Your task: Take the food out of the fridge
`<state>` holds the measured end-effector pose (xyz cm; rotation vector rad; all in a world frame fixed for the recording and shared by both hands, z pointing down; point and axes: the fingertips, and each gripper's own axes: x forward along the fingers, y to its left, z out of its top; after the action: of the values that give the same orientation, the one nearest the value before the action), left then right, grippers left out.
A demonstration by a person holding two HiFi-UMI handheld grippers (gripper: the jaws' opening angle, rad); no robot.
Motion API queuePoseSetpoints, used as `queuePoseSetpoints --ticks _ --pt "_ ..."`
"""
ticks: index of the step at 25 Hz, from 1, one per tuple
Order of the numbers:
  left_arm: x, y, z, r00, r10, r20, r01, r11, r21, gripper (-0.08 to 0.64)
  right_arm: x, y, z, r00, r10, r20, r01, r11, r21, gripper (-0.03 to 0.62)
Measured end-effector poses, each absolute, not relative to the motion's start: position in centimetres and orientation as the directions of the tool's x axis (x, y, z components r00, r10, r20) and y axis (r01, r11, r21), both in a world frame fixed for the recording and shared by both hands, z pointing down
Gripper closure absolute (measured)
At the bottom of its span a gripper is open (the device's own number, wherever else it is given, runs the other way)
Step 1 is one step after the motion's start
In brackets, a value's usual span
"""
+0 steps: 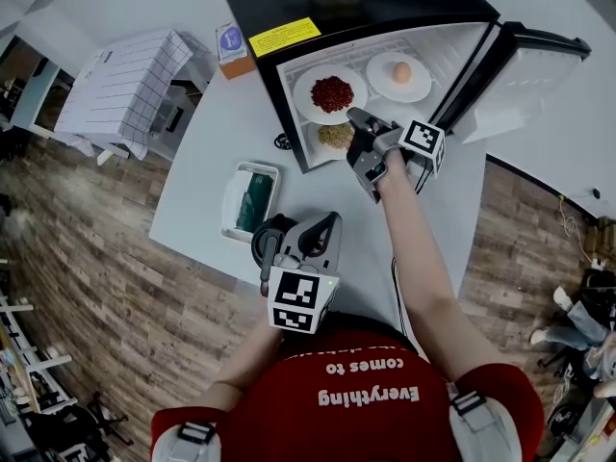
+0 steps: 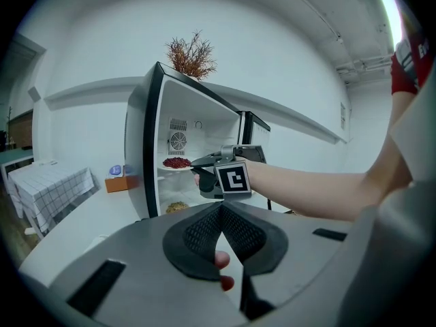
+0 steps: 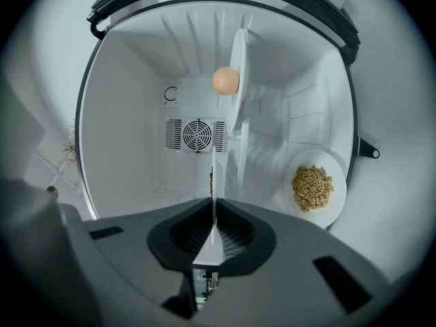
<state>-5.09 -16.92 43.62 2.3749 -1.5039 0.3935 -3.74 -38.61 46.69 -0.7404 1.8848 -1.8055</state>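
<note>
One plate [image 3: 214, 169], seemingly red-food one, pinched edge-on by right gripper [image 3: 213, 216].

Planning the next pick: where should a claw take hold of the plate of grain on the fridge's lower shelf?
Grip the plate of grain by its bare near rim, coming level through the open front of the fridge, claw pinching it top and bottom. It lies flat, with the grain heaped mid-plate, so the edge is free.
</note>
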Motion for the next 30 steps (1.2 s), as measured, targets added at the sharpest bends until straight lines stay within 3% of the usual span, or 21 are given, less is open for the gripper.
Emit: queuePoseSetpoints --ticks 21,30 --pt "-4.4 -11.9 40.9 0.436 -0.843 0.315 -0.896 -0.438 0.067 0.558 0.5 -26.1 42.2 -0.778 -0.618 -0.111 0.067 0.095 -0.993 0.566" --pt "-4.6 -11.0 40.1 0.44 -0.846 0.3 -0.895 -0.439 0.074 0.557 2.0 -22.6 43.1 -0.779 -0.619 -0.098 0.064 0.076 -0.995 0.566"
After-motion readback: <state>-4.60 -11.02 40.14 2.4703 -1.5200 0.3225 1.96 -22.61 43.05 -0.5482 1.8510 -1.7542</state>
